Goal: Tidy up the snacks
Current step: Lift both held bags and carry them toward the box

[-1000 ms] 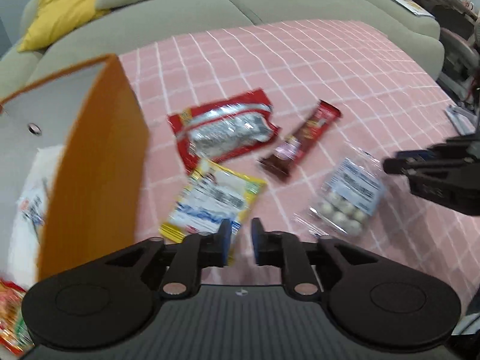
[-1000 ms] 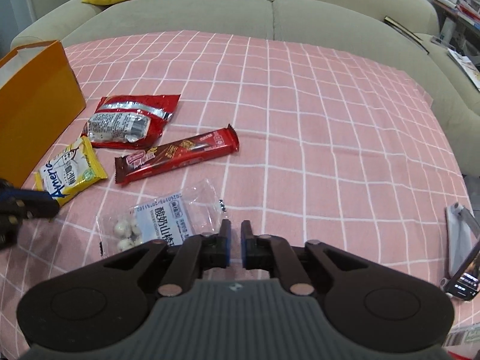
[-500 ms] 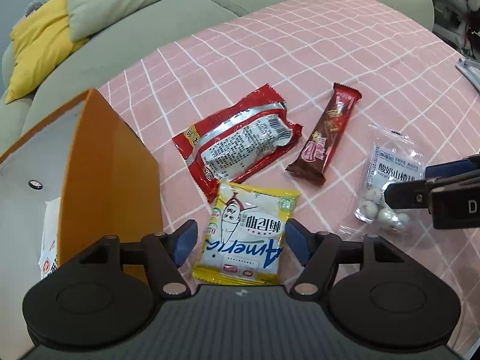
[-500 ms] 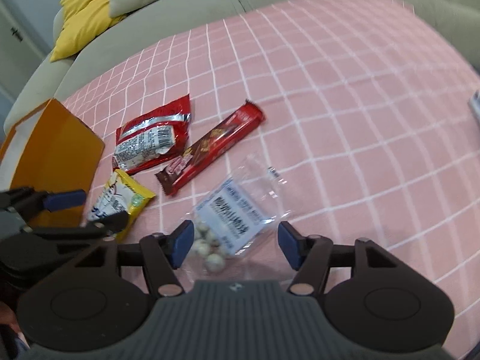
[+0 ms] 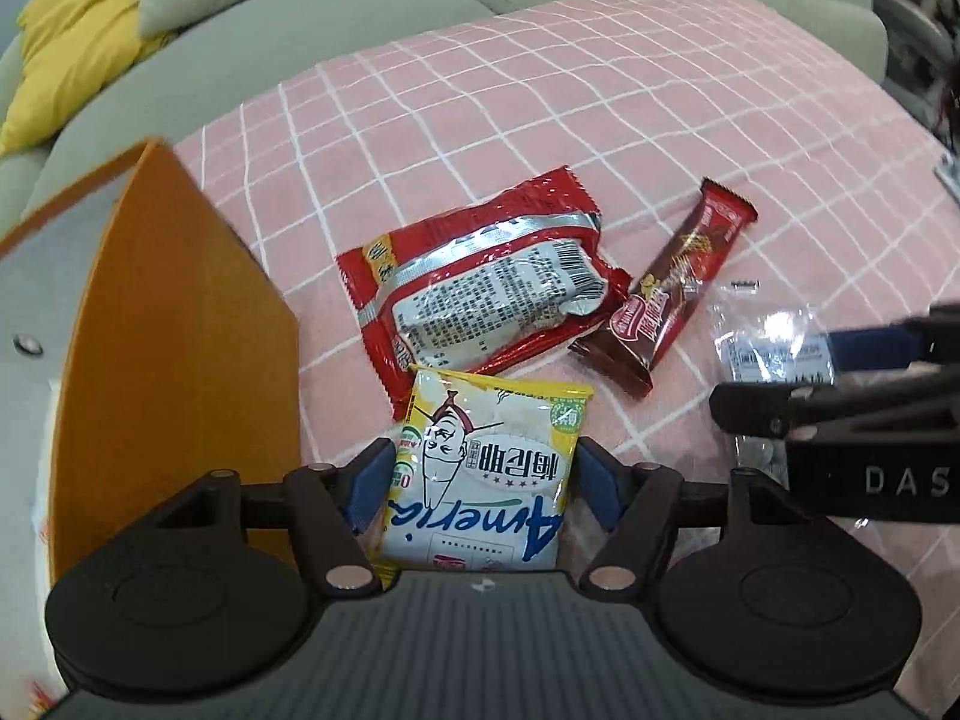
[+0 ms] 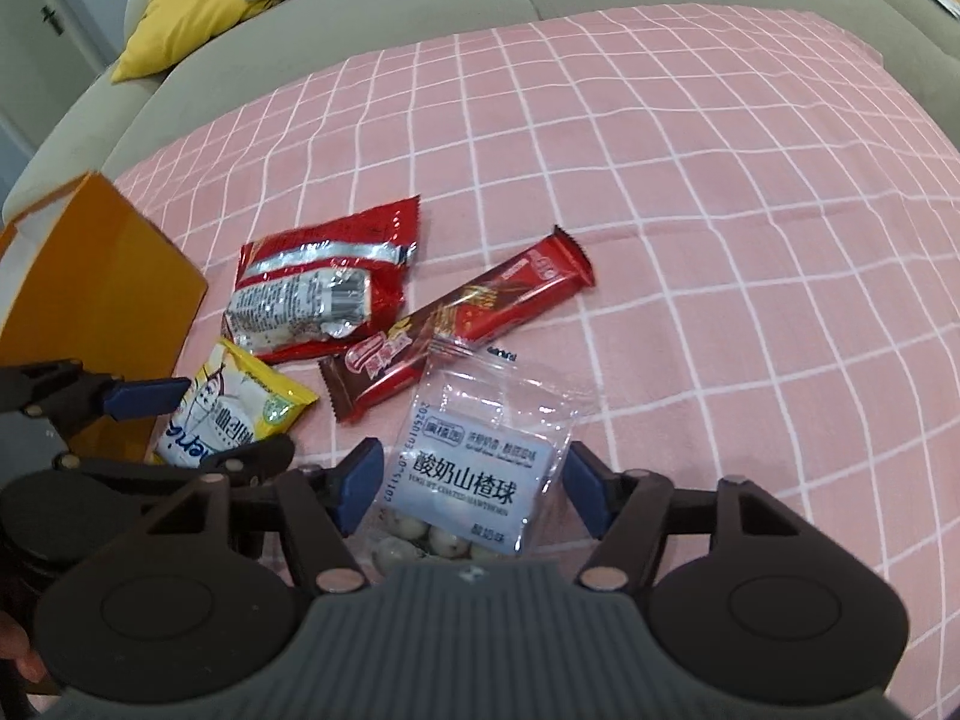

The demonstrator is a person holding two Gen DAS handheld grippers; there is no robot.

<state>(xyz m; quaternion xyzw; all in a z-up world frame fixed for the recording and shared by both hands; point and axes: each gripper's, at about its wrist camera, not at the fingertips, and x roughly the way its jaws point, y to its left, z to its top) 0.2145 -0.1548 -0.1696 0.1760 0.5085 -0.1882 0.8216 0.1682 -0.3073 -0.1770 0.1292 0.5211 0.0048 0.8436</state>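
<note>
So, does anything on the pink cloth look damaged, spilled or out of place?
Nothing is spilled. The red packet looks crumpled and overlaps the yellow packet's top edge; the chocolate bar lies askew beside it.

A pink checked cloth (image 6: 690, 192) carries a red packet (image 6: 318, 288), chocolate bar (image 6: 462, 318), yellow packet (image 6: 234, 414), clear bag of white balls (image 6: 474, 468) and orange box (image 6: 102, 300)

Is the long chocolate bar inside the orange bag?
No, the chocolate bar lies on the pink cloth, outside the orange bag.
</note>
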